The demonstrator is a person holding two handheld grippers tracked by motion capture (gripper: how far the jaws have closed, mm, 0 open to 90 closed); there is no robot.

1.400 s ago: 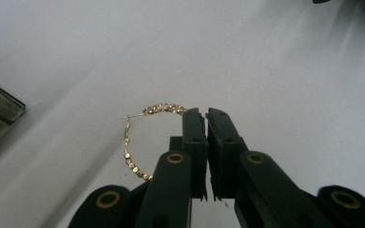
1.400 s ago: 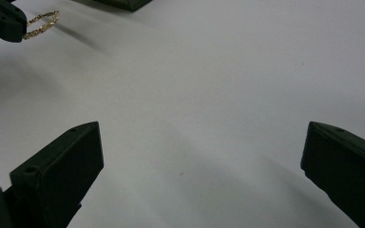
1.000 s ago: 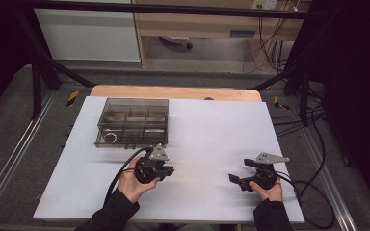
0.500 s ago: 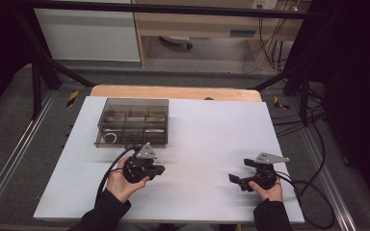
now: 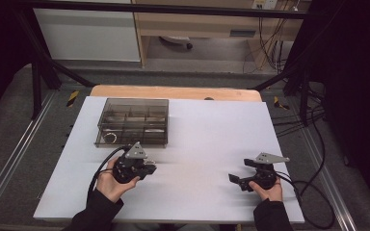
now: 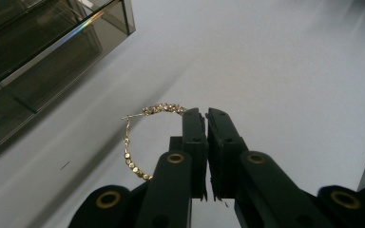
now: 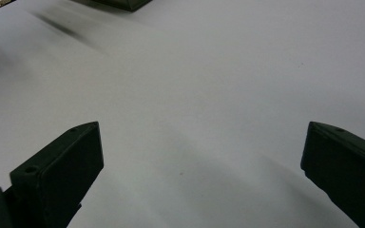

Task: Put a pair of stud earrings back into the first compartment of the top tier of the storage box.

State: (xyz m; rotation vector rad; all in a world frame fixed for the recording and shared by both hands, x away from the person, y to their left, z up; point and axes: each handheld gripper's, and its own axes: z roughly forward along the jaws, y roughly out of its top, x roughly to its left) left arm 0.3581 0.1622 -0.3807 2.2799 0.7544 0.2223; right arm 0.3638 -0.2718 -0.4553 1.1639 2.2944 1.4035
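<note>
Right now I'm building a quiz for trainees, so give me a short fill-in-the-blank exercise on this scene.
1. The left gripper is shut on a gold beaded ____ earring.
2. The right gripper has its jaws ____.
3. The smoky transparent plastic compartment box lies on the ____ table.

Missing words: hoop; open; white

My right claw (image 7: 202,175) has its two black jaws spread wide, one at each lower corner of my view, with bare white table (image 7: 209,85) between them. At the far edge I see the dark corner of a box (image 7: 119,4).
</note>
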